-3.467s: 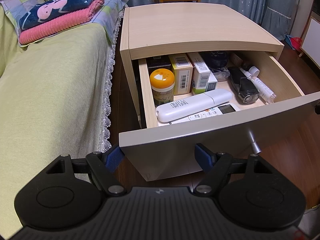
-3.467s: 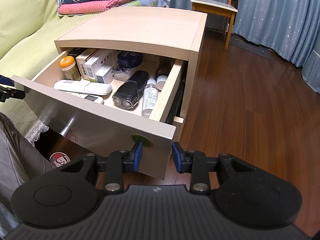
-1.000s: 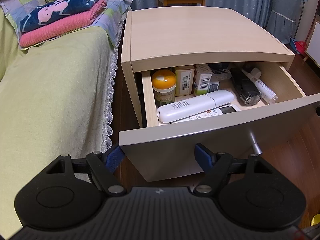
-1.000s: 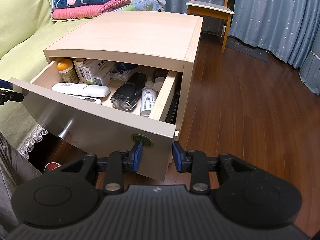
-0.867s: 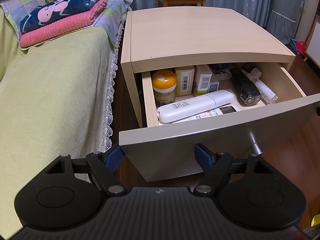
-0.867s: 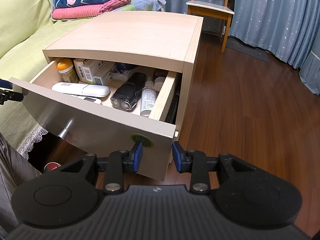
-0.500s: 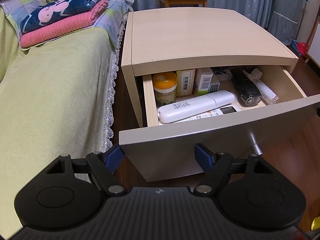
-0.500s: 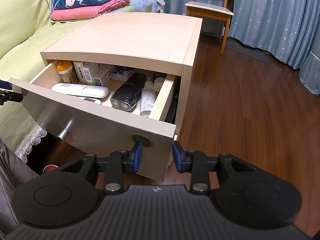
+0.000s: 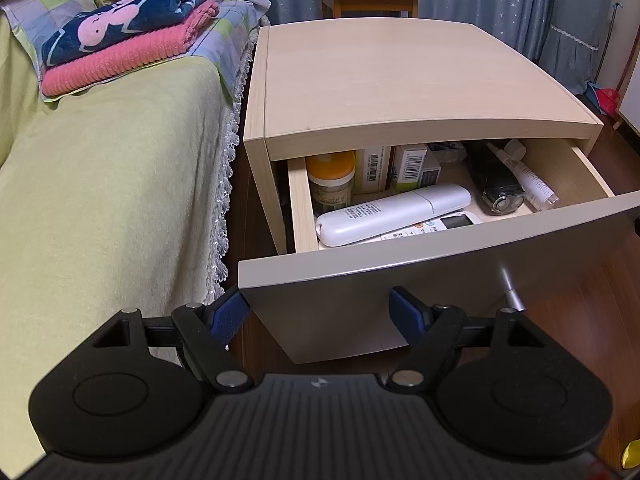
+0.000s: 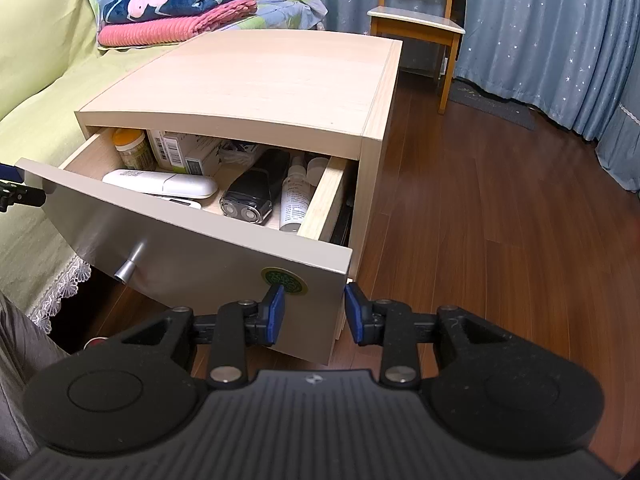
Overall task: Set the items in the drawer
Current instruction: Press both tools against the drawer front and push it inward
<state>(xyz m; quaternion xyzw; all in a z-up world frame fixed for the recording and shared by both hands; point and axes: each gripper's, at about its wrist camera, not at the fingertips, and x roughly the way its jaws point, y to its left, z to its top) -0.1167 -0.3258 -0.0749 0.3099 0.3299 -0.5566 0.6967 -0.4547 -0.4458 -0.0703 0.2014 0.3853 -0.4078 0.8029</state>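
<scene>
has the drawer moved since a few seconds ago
Yes. The drawer has slid further into the nightstand; its top edge now hides more of the orange-lidded jar and boxes.

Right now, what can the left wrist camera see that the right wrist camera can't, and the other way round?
Only the left wrist view shows the left gripper, open at the drawer front's left corner. Only the right wrist view shows the right gripper, open at the right corner, and the green sticker. Both show the drawer, white remote, black shaver, orange-lidded jar and chair.
</scene>
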